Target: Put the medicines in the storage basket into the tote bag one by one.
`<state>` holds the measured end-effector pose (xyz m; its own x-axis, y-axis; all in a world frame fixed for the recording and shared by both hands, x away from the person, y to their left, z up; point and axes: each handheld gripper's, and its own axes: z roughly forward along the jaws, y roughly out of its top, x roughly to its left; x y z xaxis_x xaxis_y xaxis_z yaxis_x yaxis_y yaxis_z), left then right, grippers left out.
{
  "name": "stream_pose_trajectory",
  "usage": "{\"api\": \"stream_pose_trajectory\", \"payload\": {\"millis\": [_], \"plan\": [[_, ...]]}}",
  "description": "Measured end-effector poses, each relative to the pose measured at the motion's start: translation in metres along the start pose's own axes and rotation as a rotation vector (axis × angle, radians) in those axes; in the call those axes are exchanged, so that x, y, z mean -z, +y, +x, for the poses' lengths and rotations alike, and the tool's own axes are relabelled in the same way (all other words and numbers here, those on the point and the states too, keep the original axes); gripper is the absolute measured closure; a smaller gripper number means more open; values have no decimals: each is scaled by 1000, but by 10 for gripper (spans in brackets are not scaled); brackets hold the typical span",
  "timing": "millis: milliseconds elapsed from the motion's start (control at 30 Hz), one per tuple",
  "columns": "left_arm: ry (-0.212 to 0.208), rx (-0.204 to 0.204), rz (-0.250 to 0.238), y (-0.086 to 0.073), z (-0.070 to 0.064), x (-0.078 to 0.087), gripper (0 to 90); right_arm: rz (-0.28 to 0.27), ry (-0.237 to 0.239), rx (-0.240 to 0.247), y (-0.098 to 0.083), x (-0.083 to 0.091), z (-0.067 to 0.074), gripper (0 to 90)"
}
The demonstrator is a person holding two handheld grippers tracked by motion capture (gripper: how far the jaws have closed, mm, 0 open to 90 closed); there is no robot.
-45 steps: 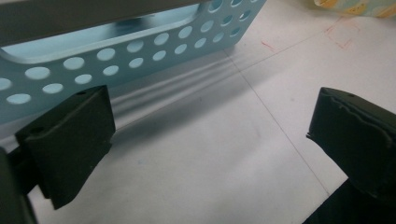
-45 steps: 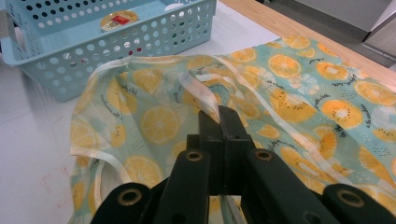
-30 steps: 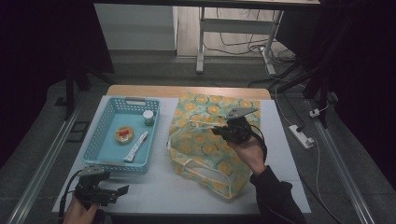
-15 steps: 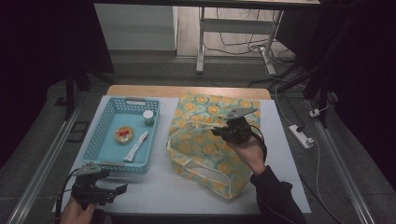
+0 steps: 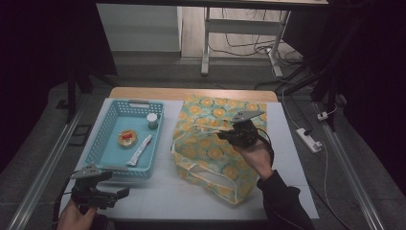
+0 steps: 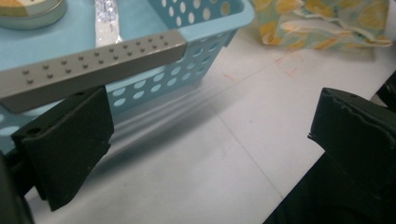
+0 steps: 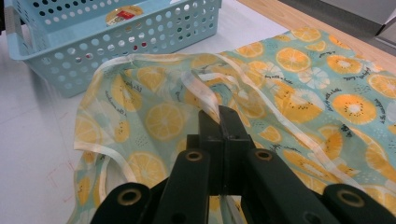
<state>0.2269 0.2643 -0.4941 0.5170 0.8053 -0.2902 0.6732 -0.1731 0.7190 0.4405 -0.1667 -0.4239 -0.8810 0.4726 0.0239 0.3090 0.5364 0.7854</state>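
Observation:
A fruit-print cloth bag (image 5: 210, 153) (image 7: 303, 84) lies flat on the white table (image 5: 158, 191), right of centre. My right gripper (image 5: 226, 136) (image 7: 219, 116) is over the bag's middle, shut on its white handle strap (image 7: 205, 100), which runs between the closed jaws. My left gripper (image 5: 116, 196) (image 6: 210, 135) hovers at the table's front left corner, just in front of the blue basket (image 5: 107, 143) (image 6: 205, 25). Its jaws stand wide open with nothing between them. The bag's near corner (image 6: 322, 23) lies farther off in the left gripper view.
The basket (image 7: 116, 42) holds a round tin (image 5: 127, 138), a small jar (image 5: 152, 120) and a white sachet (image 5: 140, 150). A power strip (image 5: 309, 139) lies beyond the table's right edge. Bare white tabletop spans between basket and bag.
My left gripper has edged slightly to the left near the front edge. The right gripper and the bag have stayed put.

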Motion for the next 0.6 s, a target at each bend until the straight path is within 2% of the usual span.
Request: {"api": "stream_pose_trajectory", "payload": {"millis": [167,333,600], "plan": [[14,-13,-18,7,-1,4,0,0,3,-4,0,0,-1,900],[10,12,-20,15,0,6,0,-3,4,-3,0,1,-1,900],[34,-17,-31,28,8,4,0,-7,5,-6,0,2,-2,900]]}}
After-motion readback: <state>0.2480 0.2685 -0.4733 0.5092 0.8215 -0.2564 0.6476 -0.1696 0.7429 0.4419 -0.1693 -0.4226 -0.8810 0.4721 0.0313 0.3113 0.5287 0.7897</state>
